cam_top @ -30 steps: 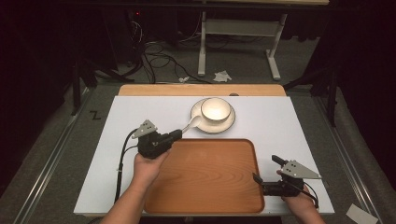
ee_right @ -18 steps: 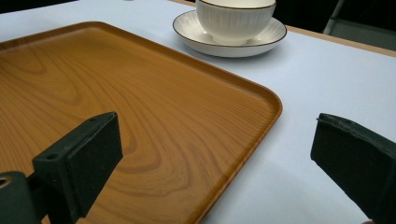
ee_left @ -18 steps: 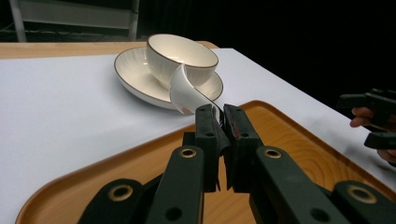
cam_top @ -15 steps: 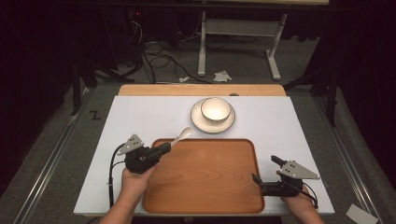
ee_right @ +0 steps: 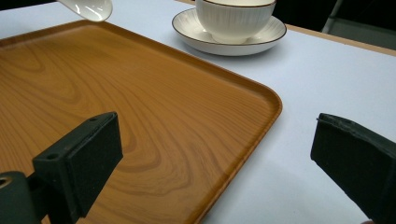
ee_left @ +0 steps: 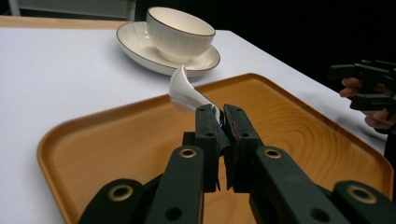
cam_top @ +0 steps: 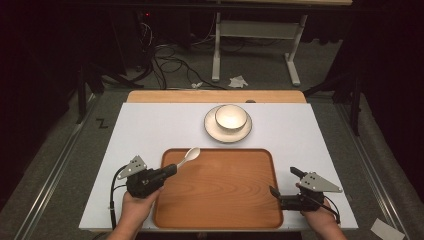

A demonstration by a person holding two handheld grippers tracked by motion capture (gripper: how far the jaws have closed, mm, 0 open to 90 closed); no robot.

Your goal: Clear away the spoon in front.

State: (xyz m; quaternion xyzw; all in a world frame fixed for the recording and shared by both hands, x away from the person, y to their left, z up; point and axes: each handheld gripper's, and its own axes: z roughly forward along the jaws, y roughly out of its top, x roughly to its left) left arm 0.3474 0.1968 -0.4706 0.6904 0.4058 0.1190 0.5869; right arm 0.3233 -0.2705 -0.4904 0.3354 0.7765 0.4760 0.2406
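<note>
The left hand-held gripper (ee_left: pixel 220 122) pinches a glossy white spoon (ee_left: pixel 187 93) by its handle.

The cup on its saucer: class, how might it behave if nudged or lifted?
The cup looks glazed ceramic, so probably rigid, breakable and somewhat slippery between jaws. It sits loose on the saucer, so a push may slide it. Its wide bowl above a narrower foot, seen in the left gripper view, suggests it could tip.

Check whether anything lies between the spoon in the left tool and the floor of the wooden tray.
Nothing visible does. The left tool holds the spoon by its handle over the tray's far left corner, and the tray's bare wood lies open beneath it. The cup and saucer sit beyond the tray.
</note>
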